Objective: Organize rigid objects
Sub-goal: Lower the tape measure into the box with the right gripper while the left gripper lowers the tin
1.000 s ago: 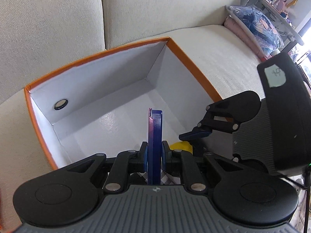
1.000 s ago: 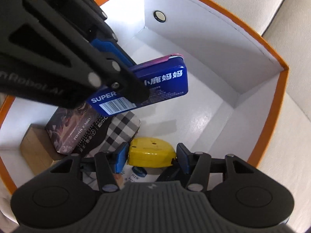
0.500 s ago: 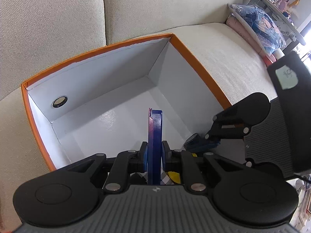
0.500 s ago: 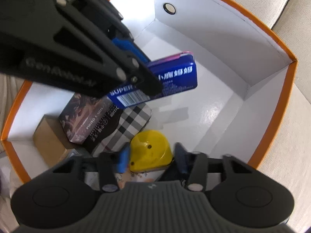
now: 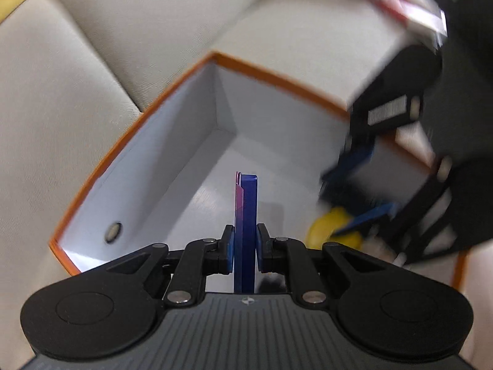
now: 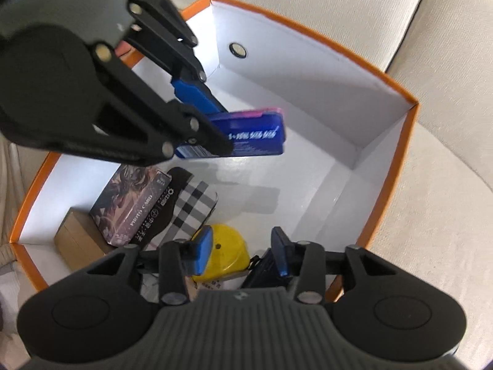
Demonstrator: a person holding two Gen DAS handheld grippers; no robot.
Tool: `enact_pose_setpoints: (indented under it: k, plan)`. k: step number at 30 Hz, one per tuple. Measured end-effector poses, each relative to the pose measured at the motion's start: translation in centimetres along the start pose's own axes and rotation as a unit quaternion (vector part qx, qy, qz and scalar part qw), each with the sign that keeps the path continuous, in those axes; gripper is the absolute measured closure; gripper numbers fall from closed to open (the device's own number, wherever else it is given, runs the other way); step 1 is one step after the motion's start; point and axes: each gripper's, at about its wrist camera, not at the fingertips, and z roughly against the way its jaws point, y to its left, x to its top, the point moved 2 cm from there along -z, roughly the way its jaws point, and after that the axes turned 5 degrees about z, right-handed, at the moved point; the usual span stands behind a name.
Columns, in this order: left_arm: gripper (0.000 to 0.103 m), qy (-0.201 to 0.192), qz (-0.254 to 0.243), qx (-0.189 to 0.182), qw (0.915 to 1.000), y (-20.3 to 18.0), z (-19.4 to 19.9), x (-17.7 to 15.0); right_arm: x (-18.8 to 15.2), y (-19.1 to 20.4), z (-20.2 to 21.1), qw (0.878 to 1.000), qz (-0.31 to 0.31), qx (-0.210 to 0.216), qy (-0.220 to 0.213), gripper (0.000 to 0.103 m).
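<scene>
1. Your left gripper [image 5: 243, 251]: jaws clamped on the blue tin [image 5: 245, 215], gripped by its flat faces, thin edge facing the left wrist camera. A pink strip runs along one edge.
2. In the right wrist view that tin [image 6: 255, 132] hangs in the air over the open middle of the box floor, white print on its face, touching nothing below.
3. Your right gripper [image 6: 243, 254]: jaws apart and opening, nothing pinched. The yellow round object [image 6: 229, 254] lies below and between the blue pads, not gripped.
4. That yellow object sits at the near end of the orange-rimmed box [image 6: 397, 166]. Left of it: a checked tin [image 6: 197, 206], a dark photo card box [image 6: 135, 203] leaning across it, then a brown carton [image 6: 77, 240] against the left wall.
5. Far half of the white floor is bare; a round metal eyelet [image 6: 238, 50] sits in the far wall.
6. Box rests on a beige sofa [image 6: 437, 185]. Left wrist view is motion-blurred on its right side.
</scene>
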Motion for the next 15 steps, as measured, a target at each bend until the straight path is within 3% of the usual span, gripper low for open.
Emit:
enact_pose_setpoints:
  k: [4,10,12,15]
  plan:
    - [0.088,0.040,-0.091,0.033,0.9945,-1.0,-1.4,-0.8,0.0,-1.4,0.0,1.000,-0.016,-0.001,-0.011,0.059]
    - [0.088,0.072,-0.191,0.087,0.9751,-2.3,-3.2,-1.8,-0.2,-1.7,0.2,1.000,-0.020,0.003,-0.016,0.059]
    - [0.088,0.078,-0.210,0.099,0.9695,-2.4,-3.7,-2.0,-0.2,-1.4,-0.1,1.000,-0.015,-0.004,-0.017,0.059]
    - [0.087,0.084,-0.200,0.090,0.9720,-2.2,-3.9,-2.0,-0.5,-1.2,0.0,1.000,-0.009,-0.006,-0.018,0.059]
